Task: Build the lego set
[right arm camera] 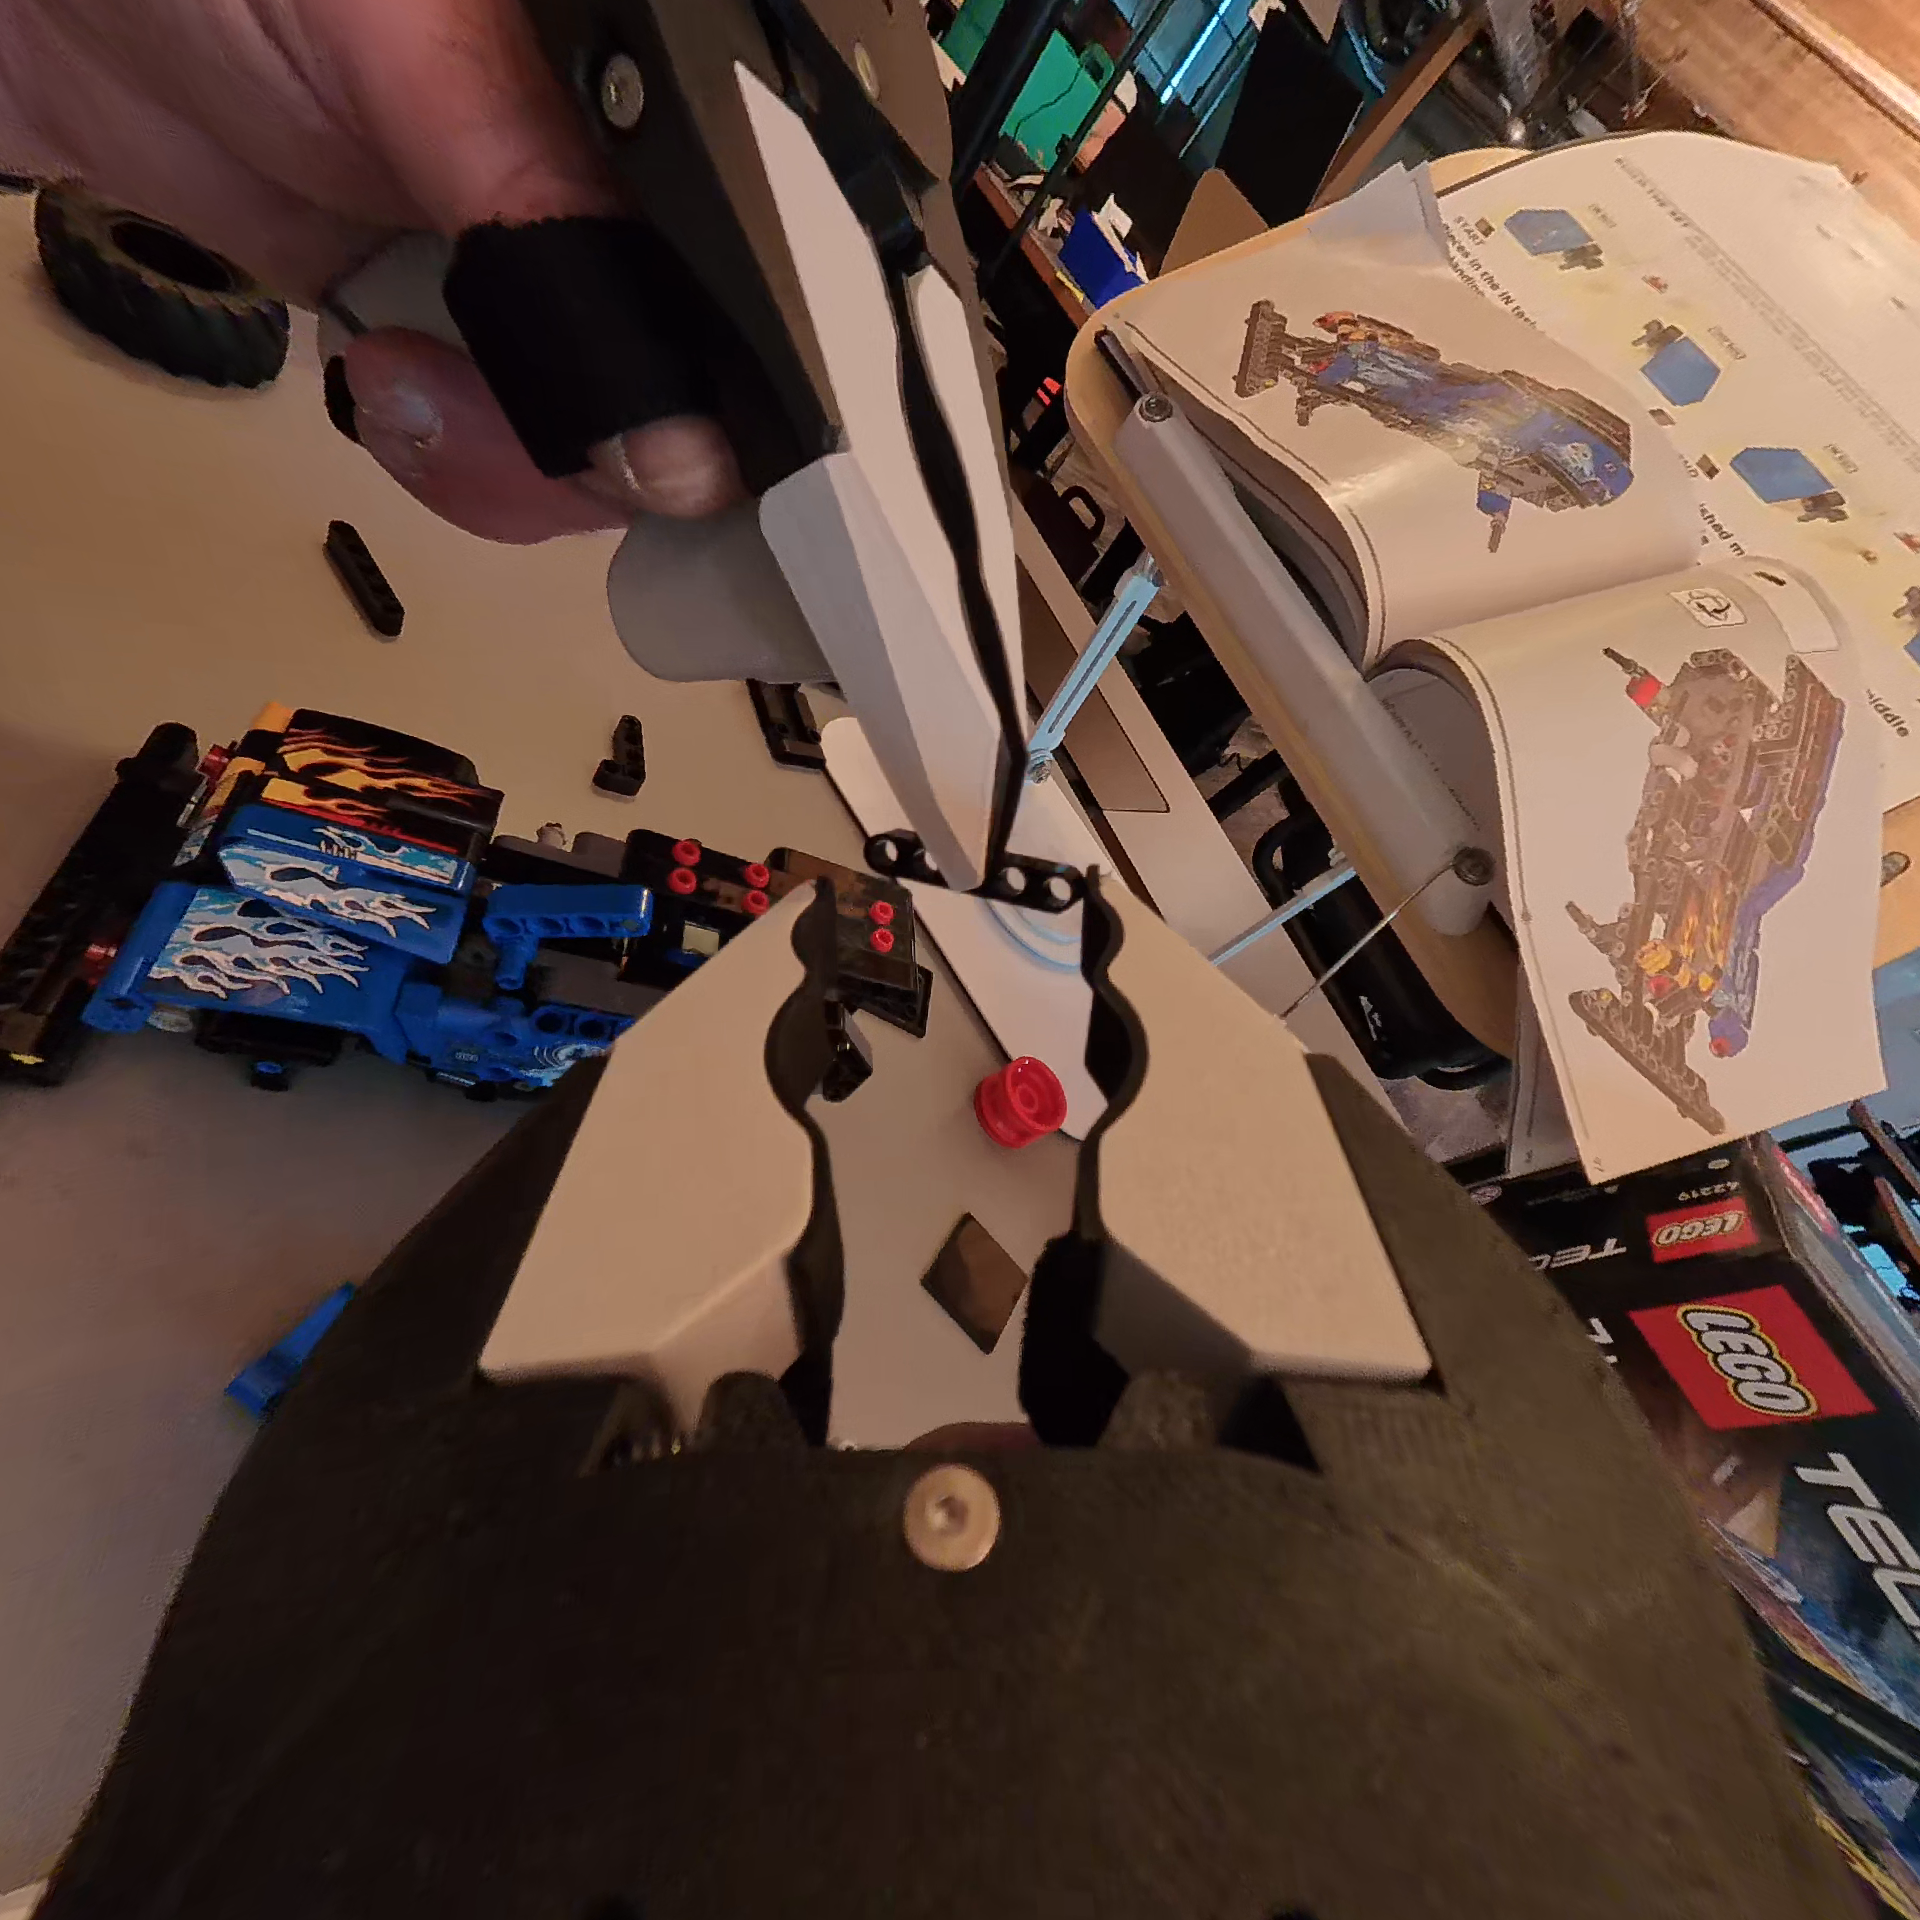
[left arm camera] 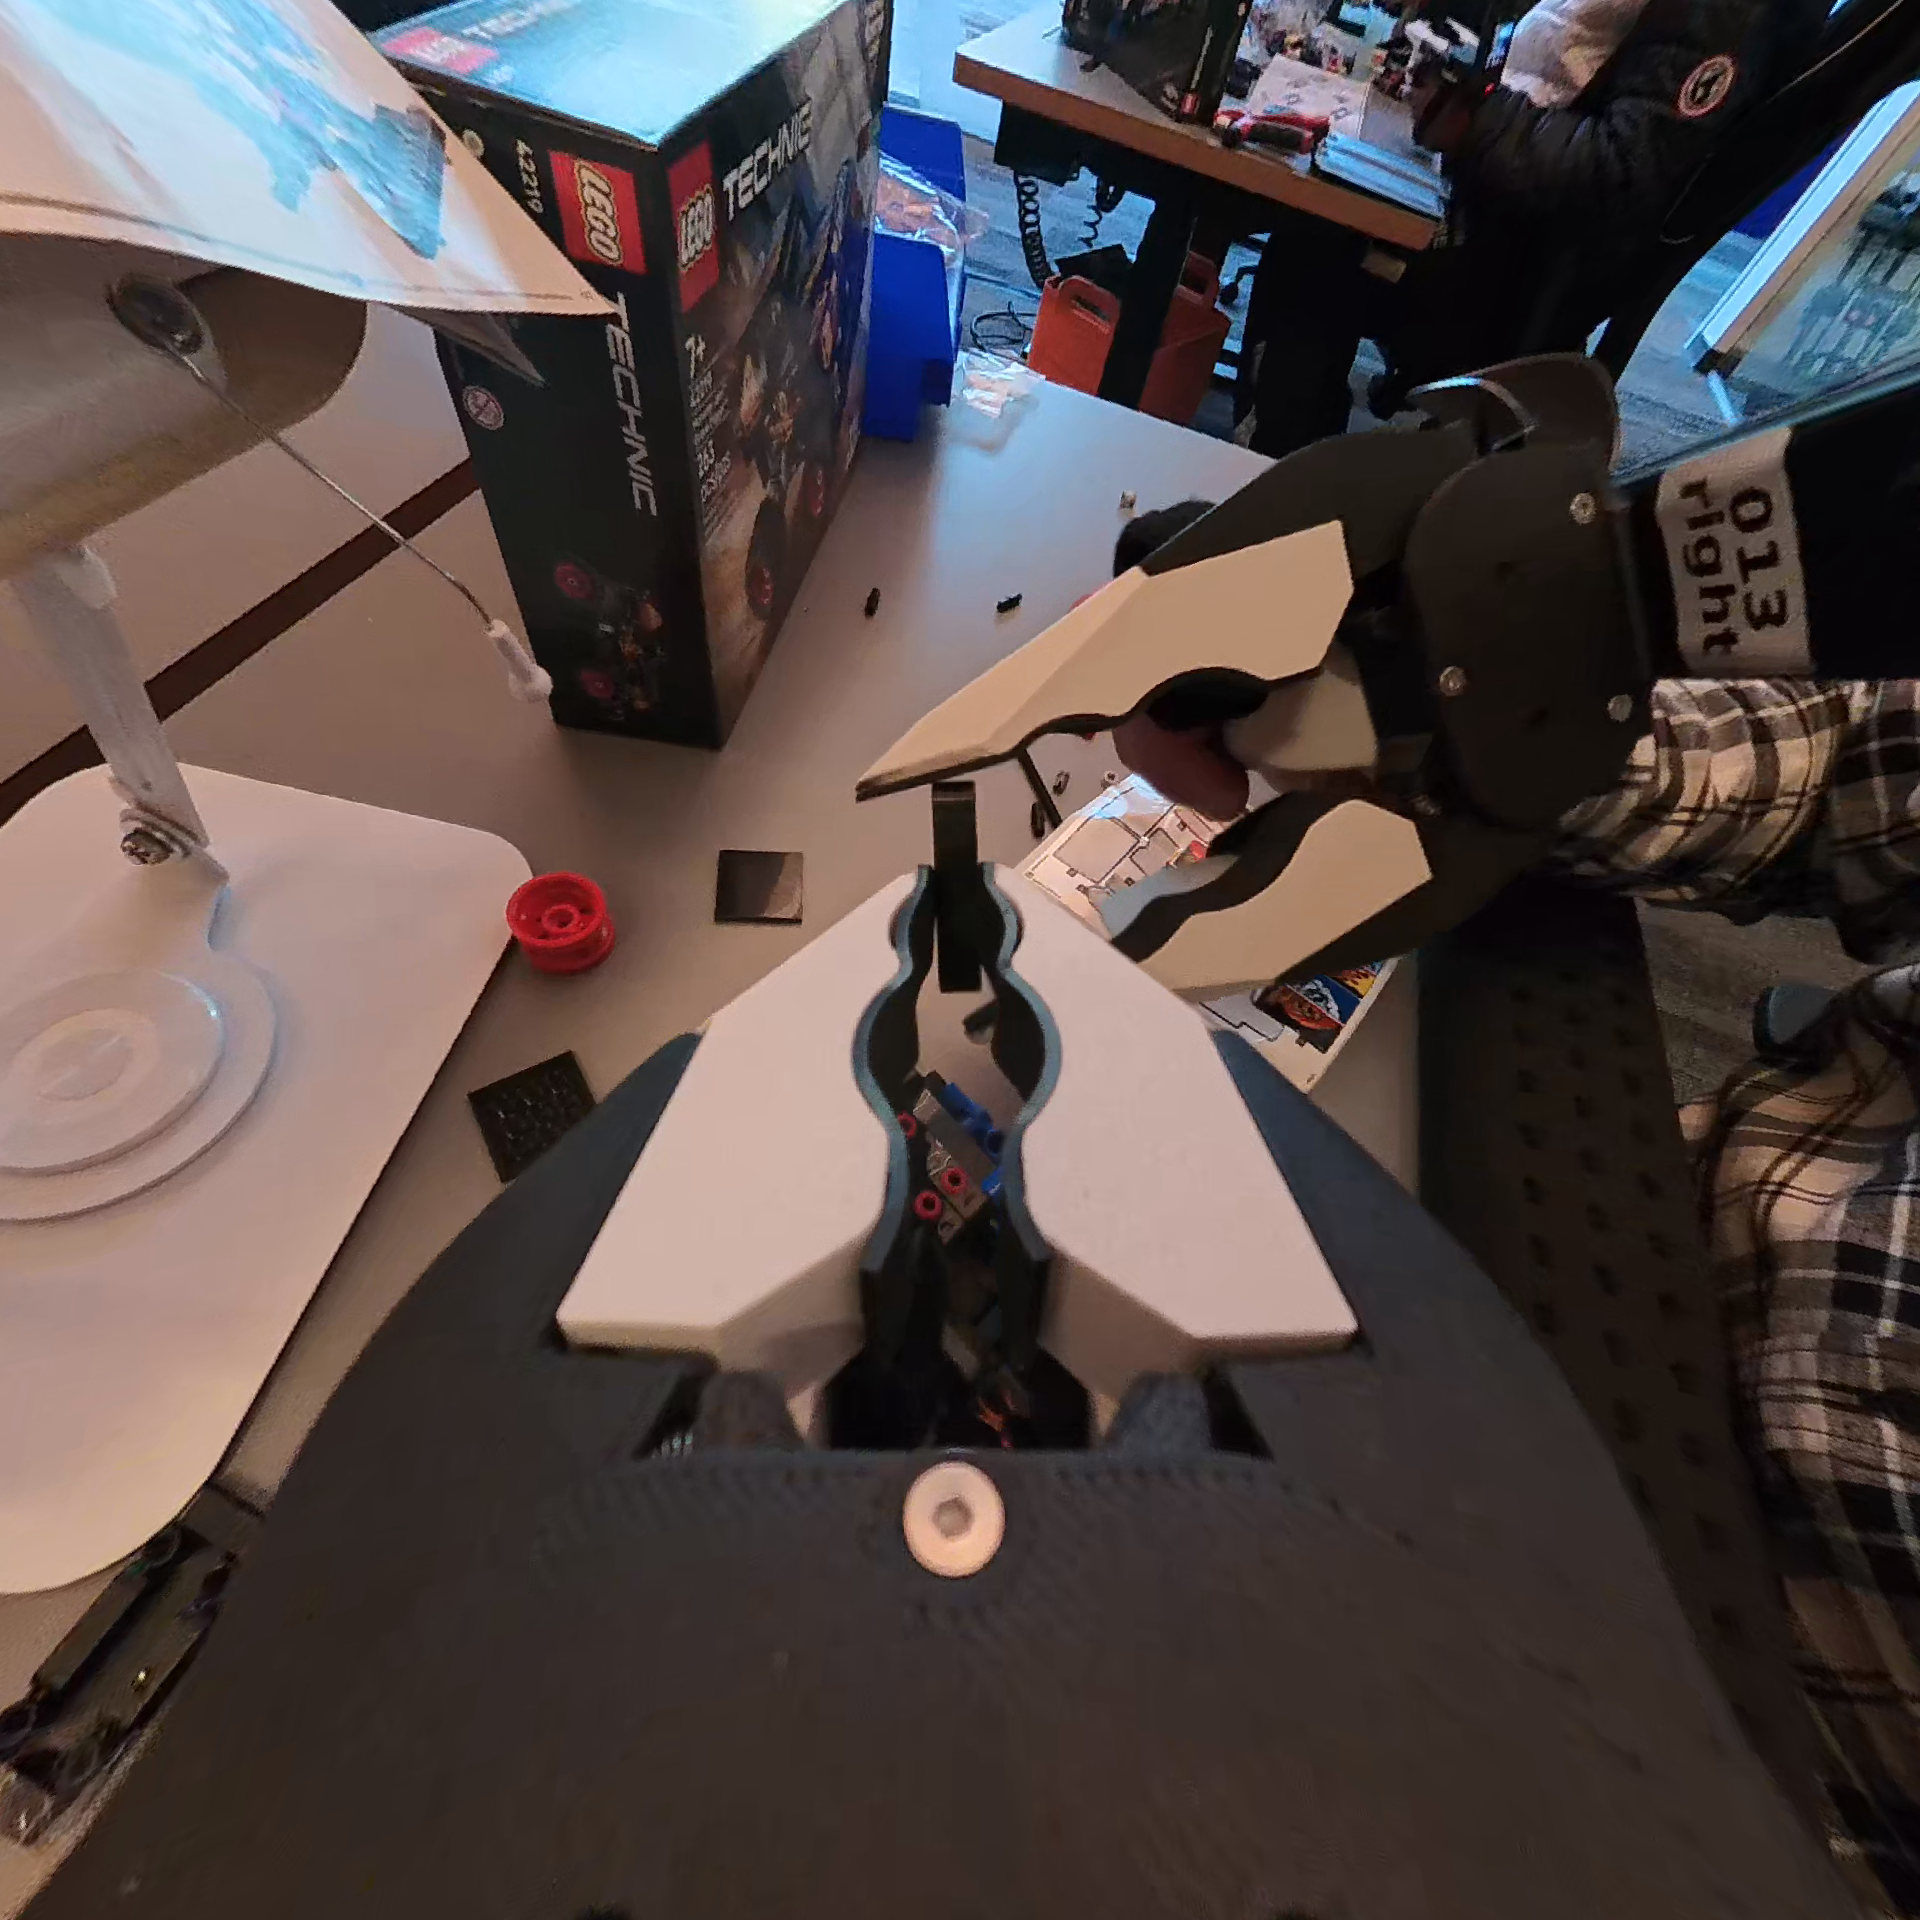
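My left gripper (left arm camera: 956, 883) is shut on a thin black beam (left arm camera: 956, 831) that sticks up past its fingertips. My right gripper (left arm camera: 997, 868) comes in from the right, open, with its upper fingertip touching the beam's top end. In the right wrist view the beam (right arm camera: 1039, 885), with a row of holes, lies crosswise between the open tips of my right gripper (right arm camera: 956, 899), and the left gripper (right arm camera: 977, 831) pinches its middle from above. The blue and black truck model (right arm camera: 312, 914) with flame stickers lies on the table to the left and shows below the left fingers (left arm camera: 945, 1153).
The set's box (left arm camera: 675, 364) stands at the back. A booklet stand (right arm camera: 1455, 468) holds the open instructions, and its white base (left arm camera: 260, 1039) is on the left. A red wheel hub (left arm camera: 559, 921), black square tile (left arm camera: 758, 883), black tyre (right arm camera: 156, 281) and a short beam (right arm camera: 362, 577) lie loose. My left and right fingertips are right by each other.
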`<state>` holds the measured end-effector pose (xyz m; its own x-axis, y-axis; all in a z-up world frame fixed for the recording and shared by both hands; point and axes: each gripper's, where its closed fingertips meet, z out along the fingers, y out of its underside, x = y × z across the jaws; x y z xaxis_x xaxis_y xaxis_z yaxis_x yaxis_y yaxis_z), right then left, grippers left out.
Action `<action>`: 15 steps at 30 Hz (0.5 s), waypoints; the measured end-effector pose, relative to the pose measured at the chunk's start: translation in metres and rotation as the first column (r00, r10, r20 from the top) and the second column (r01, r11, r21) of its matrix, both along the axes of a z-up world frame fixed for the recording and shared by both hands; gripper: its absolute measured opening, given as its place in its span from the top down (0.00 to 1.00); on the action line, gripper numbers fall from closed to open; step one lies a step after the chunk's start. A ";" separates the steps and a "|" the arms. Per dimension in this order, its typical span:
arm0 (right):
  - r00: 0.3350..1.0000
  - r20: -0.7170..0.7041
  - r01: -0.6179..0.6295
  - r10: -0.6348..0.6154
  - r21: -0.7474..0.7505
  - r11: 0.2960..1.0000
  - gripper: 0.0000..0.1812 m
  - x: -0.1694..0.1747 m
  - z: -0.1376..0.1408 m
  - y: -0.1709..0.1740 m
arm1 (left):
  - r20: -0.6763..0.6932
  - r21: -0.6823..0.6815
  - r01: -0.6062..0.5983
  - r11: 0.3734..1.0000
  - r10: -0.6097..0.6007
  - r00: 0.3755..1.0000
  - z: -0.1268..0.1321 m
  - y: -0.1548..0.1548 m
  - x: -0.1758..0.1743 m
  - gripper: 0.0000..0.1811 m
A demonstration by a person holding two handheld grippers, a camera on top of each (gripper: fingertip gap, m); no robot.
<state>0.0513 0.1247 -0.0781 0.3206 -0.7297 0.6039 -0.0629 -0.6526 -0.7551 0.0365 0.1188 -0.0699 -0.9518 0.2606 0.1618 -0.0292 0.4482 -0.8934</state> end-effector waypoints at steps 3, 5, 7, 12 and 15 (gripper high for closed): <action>1.000 0.002 0.019 -0.019 0.004 1.000 0.72 0.001 -0.001 0.000 | -0.003 -0.006 -0.009 1.000 0.009 1.000 0.000 -0.002 0.000 0.97; 0.999 0.008 0.031 -0.031 0.012 0.999 0.73 0.002 0.000 -0.001 | -0.020 -0.015 -0.008 1.000 0.007 1.000 0.001 -0.003 -0.001 0.97; 0.999 0.013 0.047 -0.047 0.024 0.999 0.75 0.003 0.001 -0.004 | -0.021 -0.015 -0.009 1.000 0.009 1.000 0.000 -0.004 -0.002 0.96; 0.998 0.017 0.062 -0.062 0.022 0.998 0.78 0.002 0.002 -0.008 | -0.038 -0.028 -0.017 0.999 0.016 0.999 0.001 -0.008 -0.002 0.97; 0.998 0.018 0.058 -0.059 0.021 0.998 0.78 0.002 0.001 -0.008 | -0.046 -0.026 -0.013 1.000 0.012 0.999 0.000 -0.008 -0.003 0.97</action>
<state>0.0530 0.1167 -0.0767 0.2658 -0.7593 0.5940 -0.0864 -0.6325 -0.7697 0.0337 0.1112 -0.0702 -0.9467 0.2533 0.1988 -0.0762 0.4236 -0.9026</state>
